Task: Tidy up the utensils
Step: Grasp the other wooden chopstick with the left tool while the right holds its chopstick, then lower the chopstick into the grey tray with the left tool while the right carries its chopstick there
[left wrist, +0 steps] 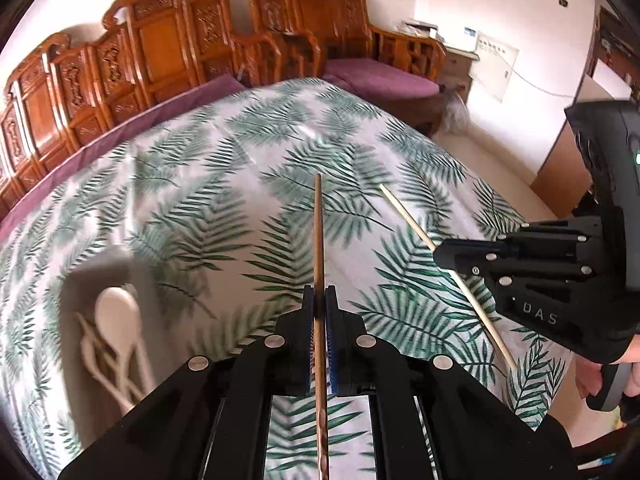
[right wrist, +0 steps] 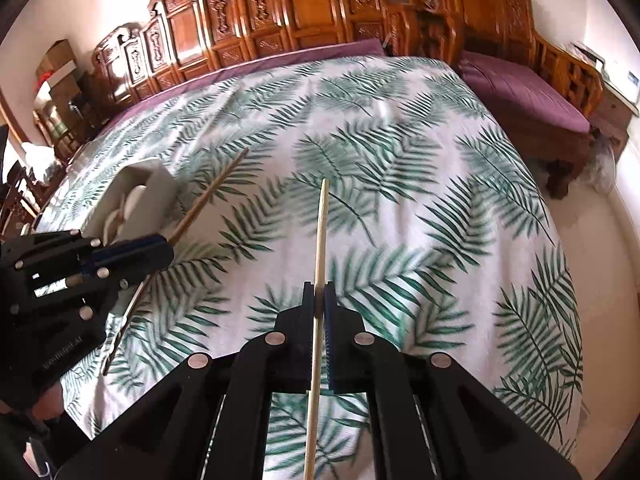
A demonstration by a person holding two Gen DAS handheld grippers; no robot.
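My left gripper (left wrist: 319,294) is shut on a brown chopstick (left wrist: 318,232) that points forward above the table; it also shows in the right wrist view (right wrist: 208,196), held by the left gripper (right wrist: 170,250). My right gripper (right wrist: 319,290) is shut on a pale chopstick (right wrist: 321,228), also pointing forward; in the left wrist view this pale chopstick (left wrist: 408,216) passes through the right gripper (left wrist: 438,256). A white utensil holder (right wrist: 156,192) with a white spoon (left wrist: 118,316) and other white utensils stands at the left.
The table carries a white cloth with green fern leaves (right wrist: 400,152). Carved wooden benches with purple cushions (right wrist: 520,92) line the far side and right. The table's right edge drops to a pale floor (right wrist: 608,280).
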